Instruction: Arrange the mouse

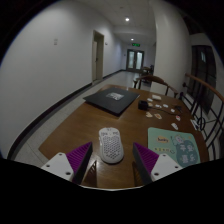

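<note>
A white perforated mouse (110, 144) lies on the wooden table (70, 125), just ahead of my fingers and reaching in between their tips. My gripper (112, 160) is open, with a purple pad on the left finger (78, 158) and one on the right finger (146, 158). There is a gap between the mouse and each pad. The mouse rests on the table on its own.
A black mouse mat (112, 99) with a small white item on it lies further along the table. A light green card (172, 141) lies to the right of the mouse. A small dark object (143, 104) sits past the mat. Chairs (160, 84) and a corridor lie beyond.
</note>
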Available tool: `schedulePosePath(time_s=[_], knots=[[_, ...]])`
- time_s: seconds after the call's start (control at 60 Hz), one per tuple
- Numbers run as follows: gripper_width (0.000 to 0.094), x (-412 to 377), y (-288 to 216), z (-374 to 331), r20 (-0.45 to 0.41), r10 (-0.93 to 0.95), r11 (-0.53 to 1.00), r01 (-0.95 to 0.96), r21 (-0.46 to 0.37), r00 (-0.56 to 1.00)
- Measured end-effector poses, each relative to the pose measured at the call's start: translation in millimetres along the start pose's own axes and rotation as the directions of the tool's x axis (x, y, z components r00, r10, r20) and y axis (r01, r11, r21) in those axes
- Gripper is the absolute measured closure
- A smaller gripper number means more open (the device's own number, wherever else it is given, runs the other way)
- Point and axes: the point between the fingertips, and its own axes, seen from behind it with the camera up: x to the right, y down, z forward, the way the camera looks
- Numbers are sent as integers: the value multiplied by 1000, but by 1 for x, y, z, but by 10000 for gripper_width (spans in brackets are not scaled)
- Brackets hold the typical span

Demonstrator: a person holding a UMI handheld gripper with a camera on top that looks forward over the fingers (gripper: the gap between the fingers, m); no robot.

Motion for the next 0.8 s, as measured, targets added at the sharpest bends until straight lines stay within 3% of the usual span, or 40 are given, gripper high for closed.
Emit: schedulePosePath(time_s=[0.217, 0.333, 0.367, 0.433, 0.617, 0.7, 0.8], knots=[[133, 7, 9, 51, 2, -6, 997, 6, -80, 1000], [198, 3, -3, 80, 31, 47, 995, -44, -86, 998], [227, 7, -7, 85, 24, 54, 995, -51, -85, 998], [391, 14, -15, 99, 5, 64, 995, -64, -76, 998], [558, 14, -19, 96, 40, 85, 994, -82, -78, 996], [579, 37, -66, 61, 36, 91, 994, -93, 48, 995], [580, 108, -138, -5, -50, 128, 962, -112, 248, 990]])
